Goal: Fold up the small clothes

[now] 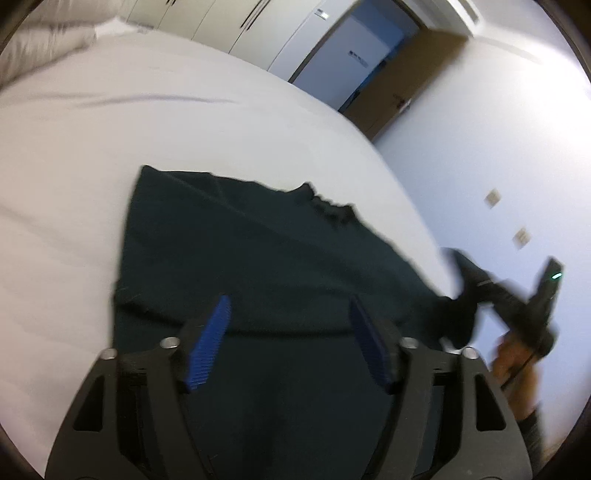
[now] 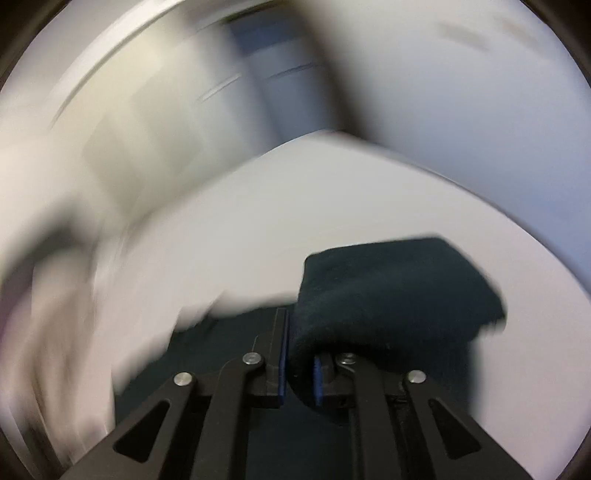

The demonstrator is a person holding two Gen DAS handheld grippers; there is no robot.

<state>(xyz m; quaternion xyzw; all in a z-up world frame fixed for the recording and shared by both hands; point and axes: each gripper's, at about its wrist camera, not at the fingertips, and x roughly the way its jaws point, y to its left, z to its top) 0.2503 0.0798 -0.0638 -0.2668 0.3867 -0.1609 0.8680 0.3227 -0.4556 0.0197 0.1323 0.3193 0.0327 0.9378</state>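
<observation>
A dark green sweater (image 1: 258, 258) lies spread on the white bed (image 1: 110, 129), with its collar toward the far right. My left gripper (image 1: 289, 301) hovers over the near part of the sweater, blue pads (image 1: 210, 339) wide apart and nothing between them. At the bed's right edge my right gripper (image 1: 461, 291) has a bunch of the sweater's edge. In the right wrist view the right gripper (image 2: 299, 343) is shut on a fold of the dark fabric (image 2: 388, 288), which drapes over its right finger. That view is heavily blurred.
A person's hand (image 1: 513, 362) holds the right gripper's handle. White pillows (image 1: 44, 40) lie at the far left of the bed. Cream wardrobe doors (image 1: 221, 22) and a wooden door frame (image 1: 406, 85) stand beyond. A white wall (image 1: 498, 147) runs along the bed's right side.
</observation>
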